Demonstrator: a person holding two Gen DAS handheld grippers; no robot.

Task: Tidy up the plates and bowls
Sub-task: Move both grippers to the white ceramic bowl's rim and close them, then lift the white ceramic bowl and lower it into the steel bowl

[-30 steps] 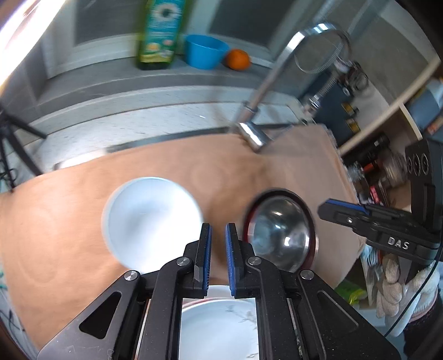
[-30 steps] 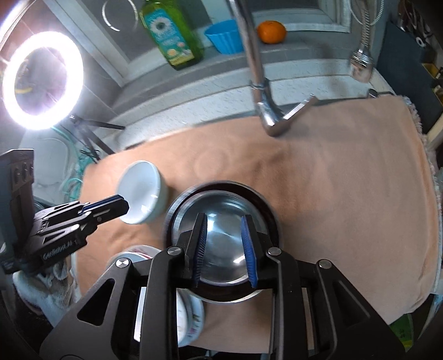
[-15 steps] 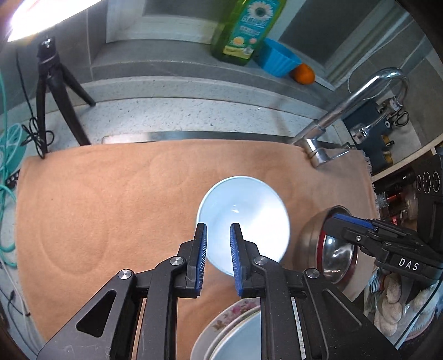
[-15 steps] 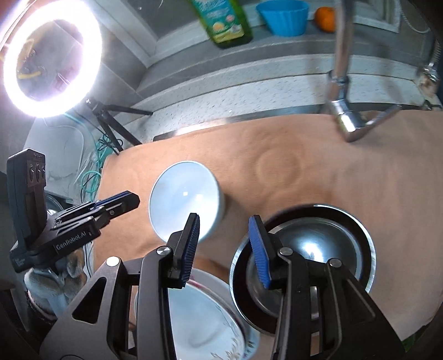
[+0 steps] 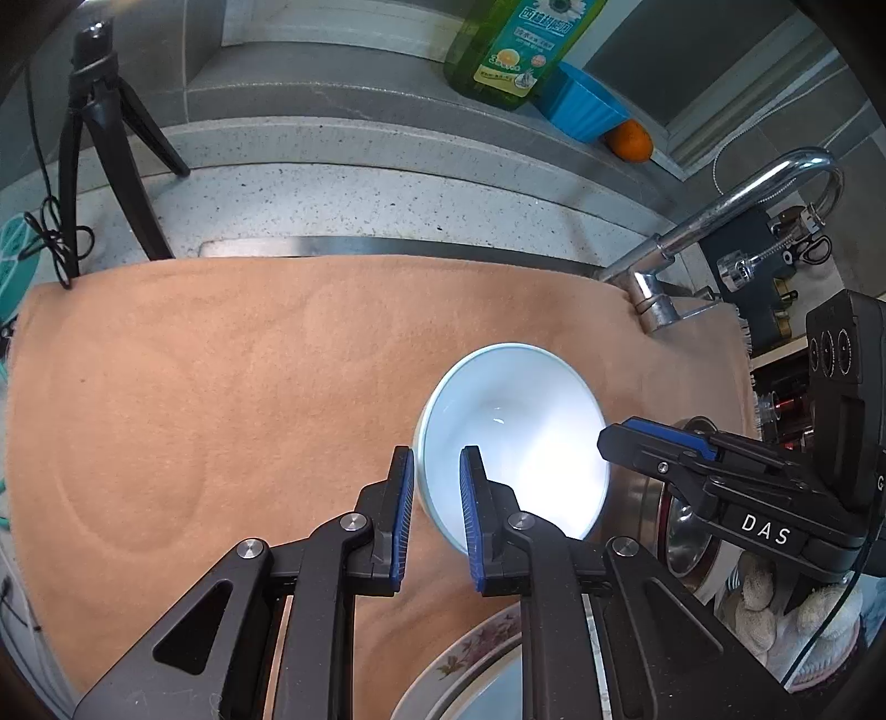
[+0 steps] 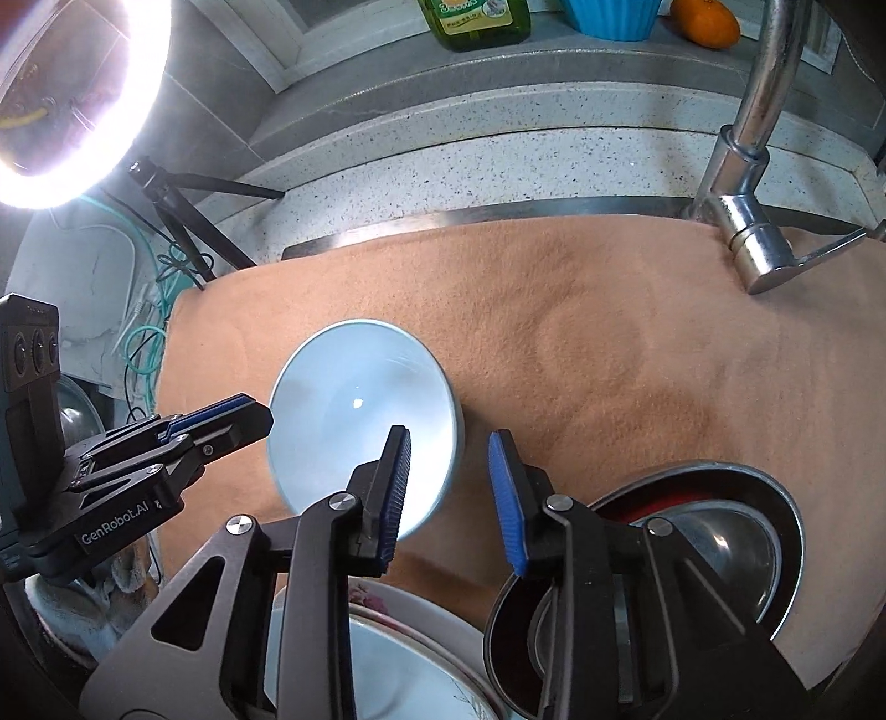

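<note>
A white bowl (image 5: 512,443) sits on the tan towel (image 5: 221,387); it also shows in the right wrist view (image 6: 362,415). My left gripper (image 5: 436,518) is open, its fingers straddling the bowl's near left rim without closing on it. My right gripper (image 6: 449,495) is open and empty, just over the bowl's right rim. A steel bowl in a dark red-lined dish (image 6: 720,543) lies at the right and is partly hidden in the left wrist view (image 5: 678,531). A floral plate (image 6: 398,653) with a white dish in it lies under the grippers.
A chrome faucet (image 6: 742,188) stands at the back right of the towel. A green soap bottle (image 5: 515,44), a blue cup (image 5: 581,105) and an orange (image 5: 628,141) sit on the ledge. A black tripod (image 5: 105,144) and a ring light (image 6: 66,99) stand at the left.
Both grippers have swung left from the steel bowl to the white bowl. The left gripper's fingers have spread slightly and now flank its rim. The right gripper has opened wider.
</note>
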